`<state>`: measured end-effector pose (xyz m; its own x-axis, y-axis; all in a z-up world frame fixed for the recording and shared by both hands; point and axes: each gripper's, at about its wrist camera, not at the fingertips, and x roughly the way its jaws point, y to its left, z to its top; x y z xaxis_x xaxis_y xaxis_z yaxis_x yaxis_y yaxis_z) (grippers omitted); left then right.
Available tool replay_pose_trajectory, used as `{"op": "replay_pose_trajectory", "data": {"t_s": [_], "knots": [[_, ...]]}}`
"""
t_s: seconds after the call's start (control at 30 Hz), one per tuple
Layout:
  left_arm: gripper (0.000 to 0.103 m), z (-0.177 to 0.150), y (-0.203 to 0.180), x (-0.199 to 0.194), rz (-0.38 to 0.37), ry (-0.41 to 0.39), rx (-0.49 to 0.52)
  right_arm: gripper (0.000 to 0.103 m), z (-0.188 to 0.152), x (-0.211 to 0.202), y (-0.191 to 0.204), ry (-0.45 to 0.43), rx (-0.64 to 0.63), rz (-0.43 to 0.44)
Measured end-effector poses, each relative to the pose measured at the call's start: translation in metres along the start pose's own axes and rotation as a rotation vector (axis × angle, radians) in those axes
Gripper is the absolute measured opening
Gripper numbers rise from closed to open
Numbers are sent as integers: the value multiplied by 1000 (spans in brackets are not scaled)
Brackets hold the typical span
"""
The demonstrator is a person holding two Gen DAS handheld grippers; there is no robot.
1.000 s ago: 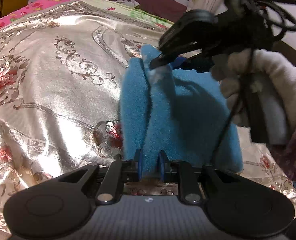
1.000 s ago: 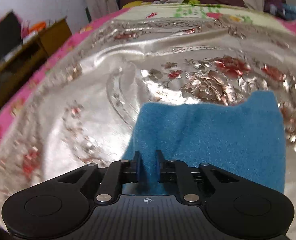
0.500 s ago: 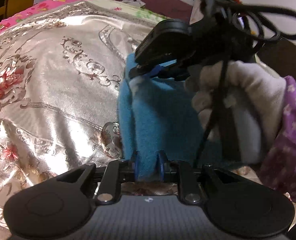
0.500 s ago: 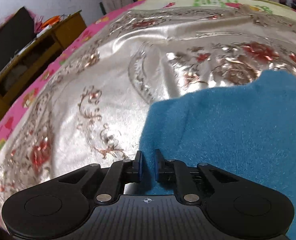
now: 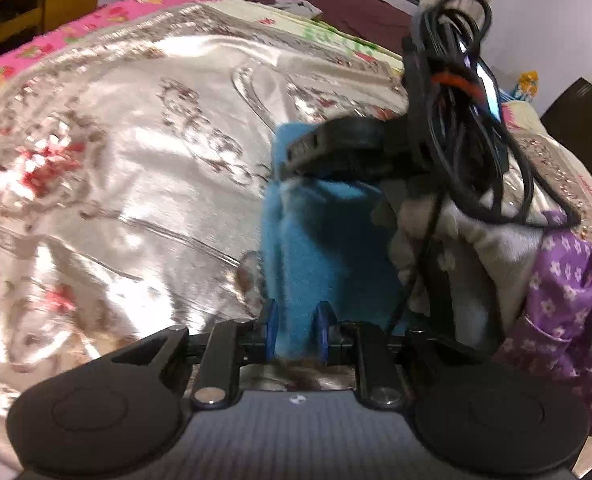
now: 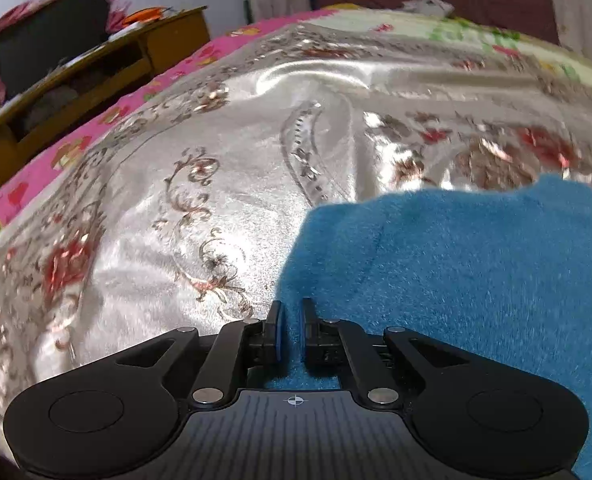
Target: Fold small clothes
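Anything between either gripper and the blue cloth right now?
Nothing visible. The left gripper has a fold of the blue cloth directly between its jaws, and the right gripper sits shut at the cloth's edge, with blue fabric in the narrow gap. The cloth lies on the satin bedspread.

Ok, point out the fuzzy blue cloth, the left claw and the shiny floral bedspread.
fuzzy blue cloth (image 6: 476, 280): right wrist view, its broad top face.
left claw (image 5: 296, 330): left wrist view, between its fingertips, shut on the cloth.
shiny floral bedspread (image 6: 231, 184): right wrist view, bare satin.
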<state>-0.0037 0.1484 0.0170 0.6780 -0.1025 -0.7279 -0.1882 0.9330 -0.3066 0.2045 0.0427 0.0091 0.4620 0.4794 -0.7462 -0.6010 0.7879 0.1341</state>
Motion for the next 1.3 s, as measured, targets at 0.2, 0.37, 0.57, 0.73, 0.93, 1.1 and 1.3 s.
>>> {"op": "replay_pose_trajectory", "data": {"t_s": [0.2, 0.37, 0.57, 0.73, 0.93, 1.1, 1.3], "knots": [[25, 25, -5, -11, 40, -56, 29, 18, 7, -35, -11, -46, 44, 72], [25, 42, -21, -6, 31, -82, 66, 18, 17, -69, -43, -111, 139, 139], [26, 61, -42, 23, -27, -73, 72, 29, 7, -121, -100, -202, 219, 94], [26, 57, -47, 57, 25, -9, 111, 34, -38, -137, -139, -150, 290, 52], [28, 55, -50, 57, 35, 6, 144, 37, -74, -129, -141, -133, 304, 19], [29, 56, -50, 43, 20, 3, 145, 41, -72, -146, -141, -162, 329, 74], [30, 46, -55, 46, 63, 18, 190, 42, -88, -142, -124, -141, 238, 22]]}}
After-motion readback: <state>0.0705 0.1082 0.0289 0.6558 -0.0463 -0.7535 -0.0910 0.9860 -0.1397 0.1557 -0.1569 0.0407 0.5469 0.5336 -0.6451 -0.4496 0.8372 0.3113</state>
